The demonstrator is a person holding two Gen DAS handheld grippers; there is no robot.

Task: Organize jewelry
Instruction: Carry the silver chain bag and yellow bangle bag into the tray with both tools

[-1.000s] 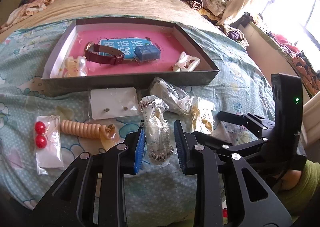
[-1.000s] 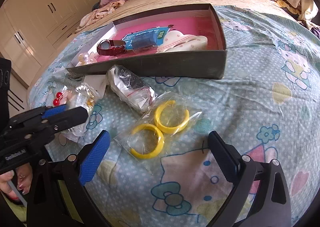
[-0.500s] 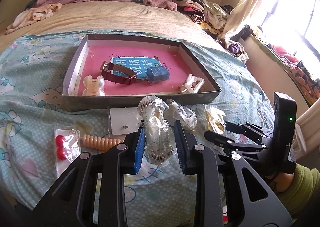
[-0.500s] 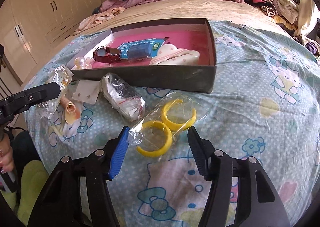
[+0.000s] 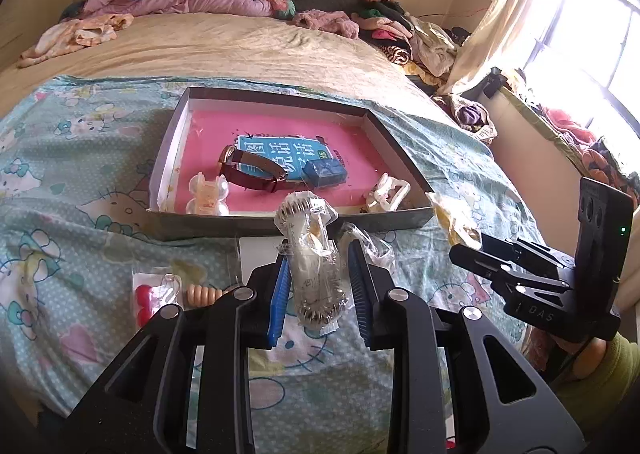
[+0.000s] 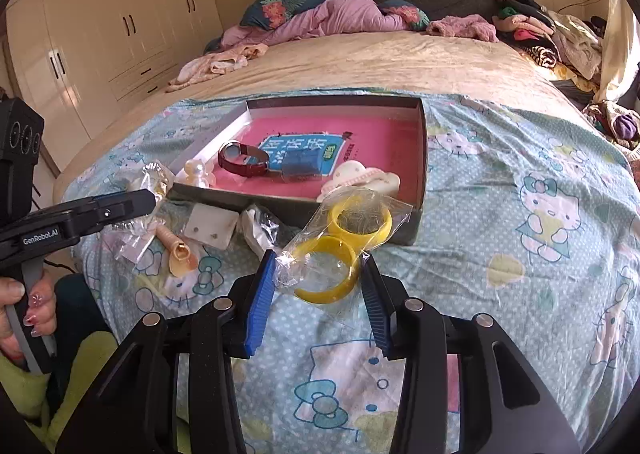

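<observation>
My left gripper is shut on a clear bag of silver jewelry and holds it above the bed, in front of the open box. My right gripper is shut on a clear bag with two yellow bangles and holds it up near the box's front right corner. The box has a pink floor and holds a dark red watch, a blue case and white hair clips.
On the blue printed sheet in front of the box lie an earring card, a beige coil tie, red bead earrings in a bag and another clear bag. Piled clothes lie at the bed's far end.
Both grippers have lifted their bags off the sheet and drawn back and up. My right gripper closed on the bangle bag, which lay between its open jaws a second ago.
</observation>
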